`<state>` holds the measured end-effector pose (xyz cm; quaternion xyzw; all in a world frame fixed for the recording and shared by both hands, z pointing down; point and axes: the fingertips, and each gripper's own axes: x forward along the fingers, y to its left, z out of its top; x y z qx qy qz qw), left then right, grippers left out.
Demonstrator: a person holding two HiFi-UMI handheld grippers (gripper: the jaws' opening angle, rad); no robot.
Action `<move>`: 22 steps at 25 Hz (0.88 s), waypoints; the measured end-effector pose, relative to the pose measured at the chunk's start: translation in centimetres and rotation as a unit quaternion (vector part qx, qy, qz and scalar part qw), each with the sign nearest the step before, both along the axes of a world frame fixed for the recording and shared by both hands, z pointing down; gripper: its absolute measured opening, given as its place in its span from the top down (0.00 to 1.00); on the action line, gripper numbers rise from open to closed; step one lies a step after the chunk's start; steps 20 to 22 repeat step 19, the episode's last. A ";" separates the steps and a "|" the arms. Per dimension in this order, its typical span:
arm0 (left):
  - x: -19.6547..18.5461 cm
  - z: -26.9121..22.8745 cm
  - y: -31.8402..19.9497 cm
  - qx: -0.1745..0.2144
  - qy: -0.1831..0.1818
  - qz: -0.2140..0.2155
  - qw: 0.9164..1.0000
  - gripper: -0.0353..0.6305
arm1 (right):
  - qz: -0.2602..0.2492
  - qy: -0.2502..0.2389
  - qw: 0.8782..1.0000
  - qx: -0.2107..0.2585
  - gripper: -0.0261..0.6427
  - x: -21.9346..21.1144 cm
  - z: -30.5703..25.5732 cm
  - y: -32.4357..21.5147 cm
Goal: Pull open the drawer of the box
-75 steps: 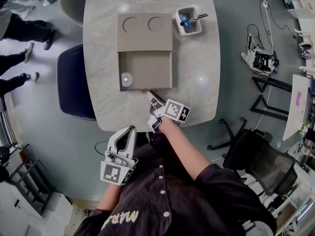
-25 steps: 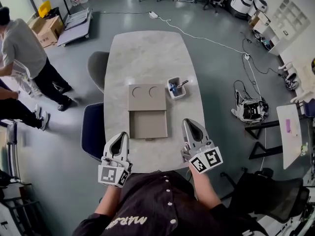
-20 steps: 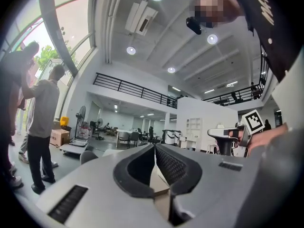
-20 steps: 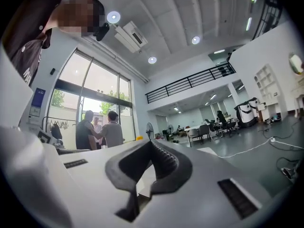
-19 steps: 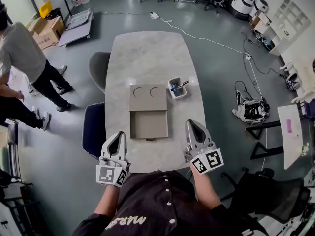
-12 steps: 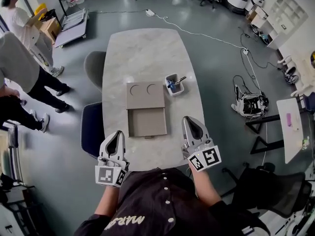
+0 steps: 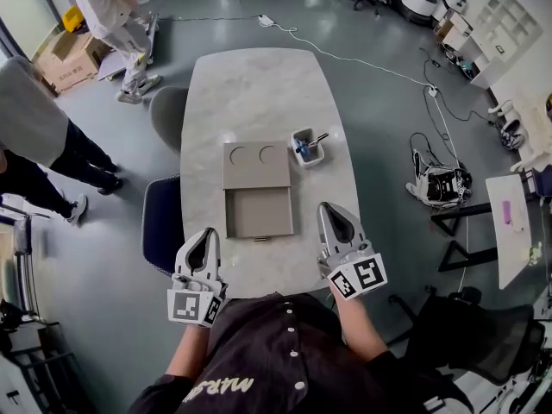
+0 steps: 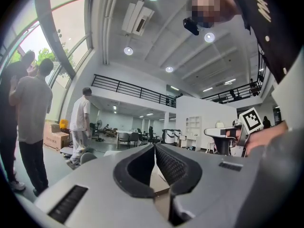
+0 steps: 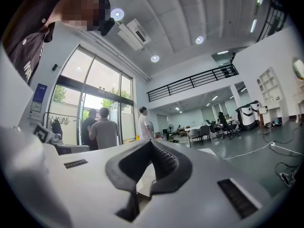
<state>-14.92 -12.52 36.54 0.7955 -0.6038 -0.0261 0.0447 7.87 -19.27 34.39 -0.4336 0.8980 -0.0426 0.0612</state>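
A tan box (image 7: pixel 256 164) with two round recesses in its lid lies on the marble table (image 7: pixel 259 93). Its drawer (image 7: pixel 259 212) stands pulled out toward me, with a small handle (image 7: pixel 256 241) on its front. My left gripper (image 7: pixel 205 236) hovers over the table's near edge, left of the drawer, shut and holding nothing. My right gripper (image 7: pixel 331 213) hovers to the drawer's right, also shut and holding nothing. In the left gripper view the left gripper (image 8: pixel 155 147) has its jaws pressed together. The right gripper view shows the right gripper (image 9: pixel 151 143) closed the same way. Neither gripper touches the box.
A white cup (image 7: pixel 305 147) with pens stands right of the box. A dark blue chair (image 7: pixel 162 224) and a grey chair (image 7: pixel 166 115) sit at the table's left side. People (image 7: pixel 52 136) stand at the left. Cables and equipment (image 7: pixel 438 184) lie on the floor at the right.
Three seconds ago my right gripper was at the drawer's handle; now both grippers are drawn back near my body. In the last second they barely moved, while the people at left walked about.
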 end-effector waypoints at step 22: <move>0.7 -0.1 0.7 0.001 0.000 0.004 1.000 0.92 | -0.005 0.004 1.000 -0.002 0.97 -0.1 0.0 0.6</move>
